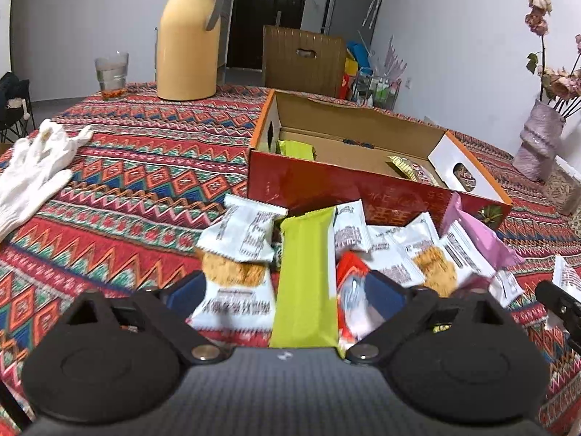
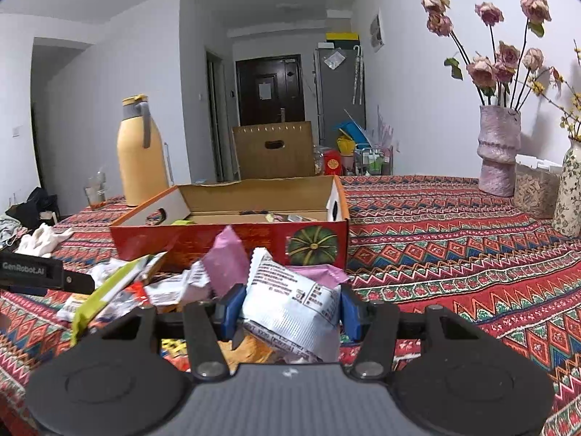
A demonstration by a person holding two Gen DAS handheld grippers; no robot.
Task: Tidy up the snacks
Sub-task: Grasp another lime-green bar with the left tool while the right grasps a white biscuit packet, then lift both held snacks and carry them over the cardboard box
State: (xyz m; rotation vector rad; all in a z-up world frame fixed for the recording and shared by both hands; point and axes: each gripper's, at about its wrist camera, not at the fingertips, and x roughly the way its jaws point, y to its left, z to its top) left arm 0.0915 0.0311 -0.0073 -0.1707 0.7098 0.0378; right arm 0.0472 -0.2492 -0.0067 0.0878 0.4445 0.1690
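Two packets at least lay inside the open carton (image 1: 326,185): a green one (image 1: 296,149) at its left end and a gold-wrapped one (image 1: 412,169) toward the right. Most of the work was judged outstanding. The heap (image 1: 363,250) before the carton held one green bar (image 1: 307,279), one pink packet (image 1: 475,234), one red-and-white piece (image 1: 350,272) and roughly six white packets; overlap prevented a firm count. The left gripper (image 1: 287,290) stood spread around the green bar, not gripping. The right gripper (image 2: 288,309) was clamped on a white packet (image 2: 290,307), near the carton.
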